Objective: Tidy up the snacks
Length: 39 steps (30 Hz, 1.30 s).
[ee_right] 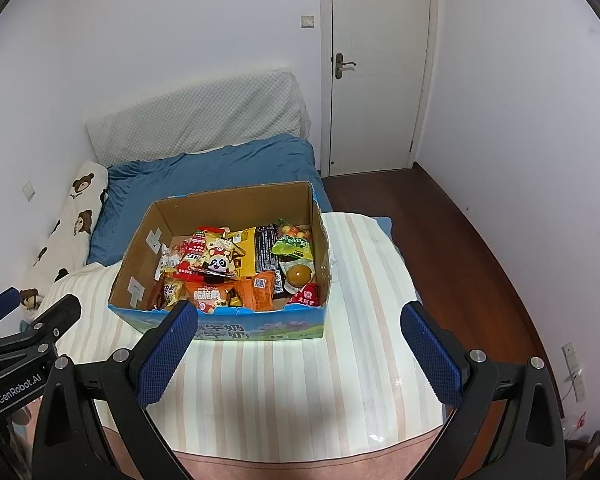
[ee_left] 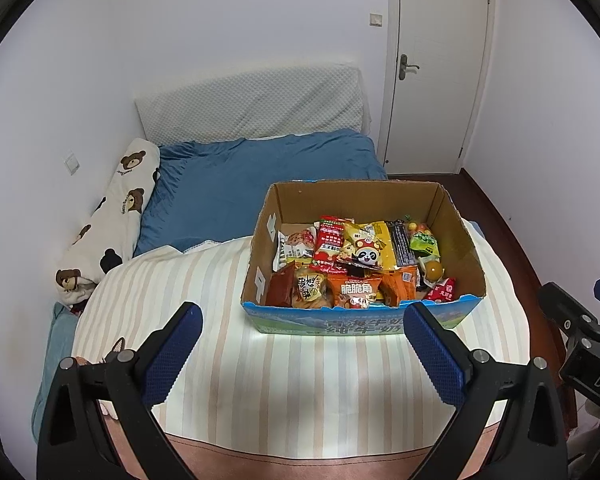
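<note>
- Even, soft indoor light; colours slightly cool.
- Bright glare on the striped cover (ee_left: pixel 300 360) just before the box (ee_left: pixel 360 322).
- Fisheye bends walls; corners vignette black.

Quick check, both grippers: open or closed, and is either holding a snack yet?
Left gripper: open, holding nothing, short of the snack box.
Right gripper: open, holding nothing, also short of the box.

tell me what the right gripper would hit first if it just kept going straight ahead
Probably the near front wall of the cardboard box, though depth is unclear. The right gripper is open and empty.
</note>
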Available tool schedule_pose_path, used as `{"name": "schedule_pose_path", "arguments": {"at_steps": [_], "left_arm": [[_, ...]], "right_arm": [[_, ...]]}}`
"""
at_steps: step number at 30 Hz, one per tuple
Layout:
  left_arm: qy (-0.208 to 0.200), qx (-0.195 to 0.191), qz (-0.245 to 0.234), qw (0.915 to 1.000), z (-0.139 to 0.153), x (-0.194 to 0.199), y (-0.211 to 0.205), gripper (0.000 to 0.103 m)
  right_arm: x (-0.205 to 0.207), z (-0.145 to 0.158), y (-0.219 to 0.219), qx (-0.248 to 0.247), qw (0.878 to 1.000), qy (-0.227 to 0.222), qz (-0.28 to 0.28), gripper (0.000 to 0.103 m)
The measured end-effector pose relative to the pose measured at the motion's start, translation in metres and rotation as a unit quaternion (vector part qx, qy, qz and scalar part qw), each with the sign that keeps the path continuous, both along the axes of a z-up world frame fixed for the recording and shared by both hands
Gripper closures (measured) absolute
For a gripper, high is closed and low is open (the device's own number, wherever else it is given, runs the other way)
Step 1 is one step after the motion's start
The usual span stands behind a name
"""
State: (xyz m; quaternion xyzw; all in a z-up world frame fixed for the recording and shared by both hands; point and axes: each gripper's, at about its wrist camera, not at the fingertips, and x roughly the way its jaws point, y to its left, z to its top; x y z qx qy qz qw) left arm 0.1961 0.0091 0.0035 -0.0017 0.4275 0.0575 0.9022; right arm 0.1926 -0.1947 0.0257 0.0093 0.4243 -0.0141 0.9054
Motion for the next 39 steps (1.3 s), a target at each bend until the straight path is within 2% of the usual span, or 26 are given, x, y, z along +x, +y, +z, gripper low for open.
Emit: {"name": "schedule_pose_path", "arguments": {"at_steps": [39], "left_arm": [[-0.009,0.005,-0.006,0.9999,0.0089,-0.0039,-0.0041,0.000]], "right_arm": [[-0.0030,0.0077,0.0016,0.001,1.000,-0.003,0.001,0.000]]}}
